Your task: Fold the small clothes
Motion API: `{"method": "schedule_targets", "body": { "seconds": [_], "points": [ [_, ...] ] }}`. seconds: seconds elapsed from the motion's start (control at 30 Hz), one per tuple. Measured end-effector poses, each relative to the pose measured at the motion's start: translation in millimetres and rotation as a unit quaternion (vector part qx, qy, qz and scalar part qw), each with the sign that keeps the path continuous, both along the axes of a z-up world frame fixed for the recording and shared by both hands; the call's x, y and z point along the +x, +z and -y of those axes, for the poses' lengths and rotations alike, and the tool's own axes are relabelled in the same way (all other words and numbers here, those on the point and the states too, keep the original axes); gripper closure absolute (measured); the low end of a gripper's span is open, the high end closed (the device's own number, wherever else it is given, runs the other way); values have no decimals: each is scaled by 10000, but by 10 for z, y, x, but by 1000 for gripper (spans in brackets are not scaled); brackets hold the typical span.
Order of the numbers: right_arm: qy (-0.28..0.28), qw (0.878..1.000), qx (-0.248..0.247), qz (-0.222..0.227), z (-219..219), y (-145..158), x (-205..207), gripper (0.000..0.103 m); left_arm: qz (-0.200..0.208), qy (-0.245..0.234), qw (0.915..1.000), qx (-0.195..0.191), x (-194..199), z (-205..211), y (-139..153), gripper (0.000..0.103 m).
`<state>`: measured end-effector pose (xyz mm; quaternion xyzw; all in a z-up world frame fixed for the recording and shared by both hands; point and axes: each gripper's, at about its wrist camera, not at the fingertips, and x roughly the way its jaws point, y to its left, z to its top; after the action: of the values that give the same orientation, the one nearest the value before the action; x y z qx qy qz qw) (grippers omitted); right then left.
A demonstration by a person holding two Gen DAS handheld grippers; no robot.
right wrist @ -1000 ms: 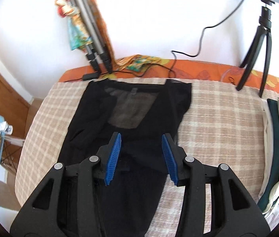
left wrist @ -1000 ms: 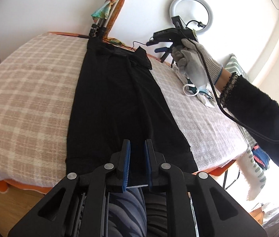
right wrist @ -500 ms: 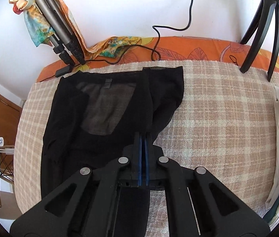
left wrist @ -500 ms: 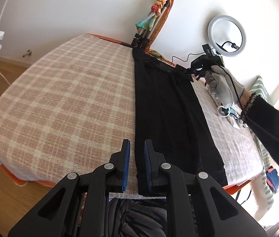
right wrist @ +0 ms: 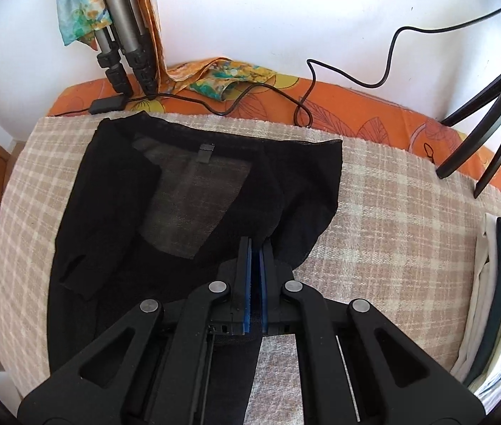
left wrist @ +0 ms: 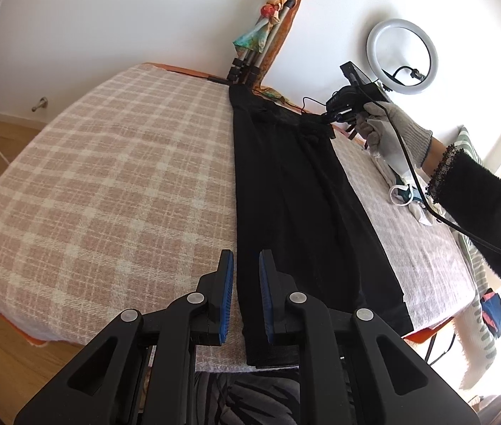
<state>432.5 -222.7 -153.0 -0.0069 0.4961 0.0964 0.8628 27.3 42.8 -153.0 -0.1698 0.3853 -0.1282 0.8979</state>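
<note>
While my right claw (right wrist: 254, 248) is pinched shut on the black tights (right wrist: 186, 191) near their waistband, my left claw (left wrist: 246, 276) hangs slightly open over their leg end. Only the right view shows folded clothes (right wrist: 498, 283) stacked to its right.

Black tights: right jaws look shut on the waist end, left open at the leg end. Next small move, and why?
Probably close the left gripper on the leg edge of the black tights: its jaws straddle that edge, open, while the right gripper already pinches the fabric at the waist end.
</note>
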Motion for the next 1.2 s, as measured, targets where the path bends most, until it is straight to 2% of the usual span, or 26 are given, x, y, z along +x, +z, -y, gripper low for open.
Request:
{"method": "schedule_targets", "body": {
  "seconds": [0.1,0.27,0.33,0.4,0.43,0.47,0.53,0.6,0.67,0.83,0.93,1.07,1.1,1.13,1.17,1.2],
  "points": [
    [80,9998,141,72,-6,126,-34,99,-48,-32,10000,-45,46,32,-25,90],
    [339,9959,836,81,-283,235,22,100,-17,-28,10000,-6,56,70,-8,90],
    [565,9897,1298,223,-419,272,45,99,-29,-34,10000,7,56,81,-5,90],
    [762,9820,1718,197,-493,311,64,92,-43,-26,10000,12,47,87,0,90],
    [806,9792,1841,294,-469,349,50,80,-41,-29,10000,-15,40,95,3,90],
    [760,9793,1816,472,-411,388,23,63,-34,-49,10000,-33,30,115,7,90],
    [524,9818,1646,788,-196,431,-32,53,-17,-204,9998,-24,18,210,10,90],
    [155,9847,1529,819,93,387,-5,53,12,-471,9989,12,15,373,4,90],
    [-304,9858,1514,658,402,269,72,53,52,-764,9971,50,23,582,-10,90],
    [-676,9741,2159,16,792,-127,252,53,119,-1541,9879,-92,130,1090,-35,90],
    [-797,9704,2269,-210,777,-305,370,53,-102,-2101,9771,-314,204,1356,-124,90],
    [-824,9763,1994,-153,690,-401,513,53,-497,-2724,9597,-482,221,1660,-319,90],
    [-763,9785,1914,-63,665,-388,516,57,-611,-2823,9564,-423,220,1725,-376,90],
    [-672,9817,1784,-22,633,-376,530,81,-532,-2872,9550,-511,198,1741,-385,90],
    [-562,9857,1586,-48,591,-369,552,98,-534,-2940,9527,-564,200,1758,-388,90],
    [-470,9901,1325,39,563,-352,567,98,-573,-3033,9494,-587,207,1772,-393,90]
  ]
}}
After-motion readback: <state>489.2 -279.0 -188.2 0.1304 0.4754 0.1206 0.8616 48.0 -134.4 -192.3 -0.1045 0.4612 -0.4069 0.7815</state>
